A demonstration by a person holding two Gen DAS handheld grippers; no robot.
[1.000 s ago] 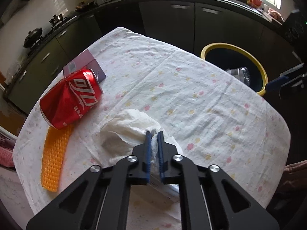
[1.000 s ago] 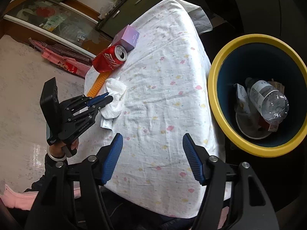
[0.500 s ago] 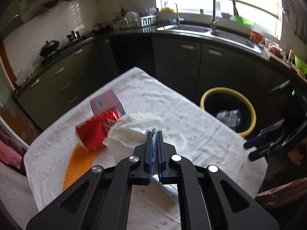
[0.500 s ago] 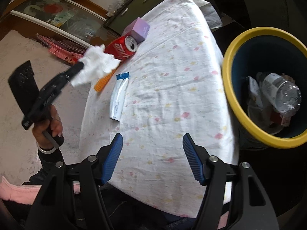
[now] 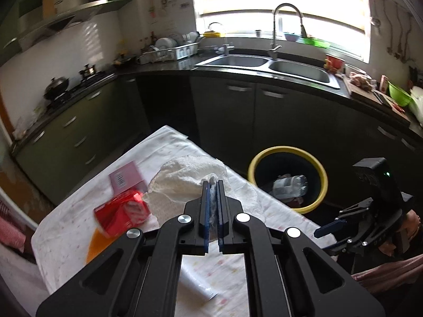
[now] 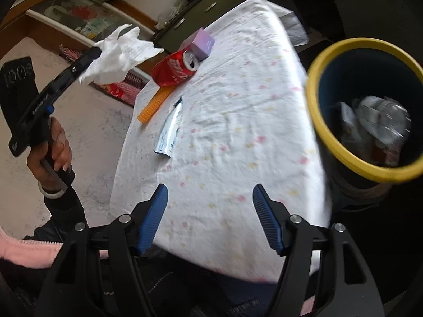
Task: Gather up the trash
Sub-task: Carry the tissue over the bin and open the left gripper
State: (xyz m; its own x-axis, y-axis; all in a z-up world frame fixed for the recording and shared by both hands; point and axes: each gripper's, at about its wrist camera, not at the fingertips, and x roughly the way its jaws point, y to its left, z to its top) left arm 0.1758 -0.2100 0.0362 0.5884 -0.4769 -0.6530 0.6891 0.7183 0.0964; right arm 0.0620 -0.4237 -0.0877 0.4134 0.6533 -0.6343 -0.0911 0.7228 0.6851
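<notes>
A: How far along is the trash run?

B: Partway, I'd judge. The yellow-rimmed bin (image 6: 330, 155) beside the table (image 6: 238, 121) already holds a plastic bottle (image 6: 383, 119) and some packaging. The left gripper (image 5: 211, 192) is clamped on a crumpled white tissue (image 6: 119, 52), held in the air off the table's far side from the bin.

A: And the other one?

B: The right gripper (image 6: 208, 211) has its jaws apart, just opened wider, with nothing between them.

A: What's left?

B: At least 2 items on the cloth: a crushed red can (image 6: 174, 68) and a flattened tube (image 6: 169, 129). A purple box (image 6: 202, 42) and an orange strip (image 6: 154, 105) lie there too; whether they're trash, I can't tell.
</notes>
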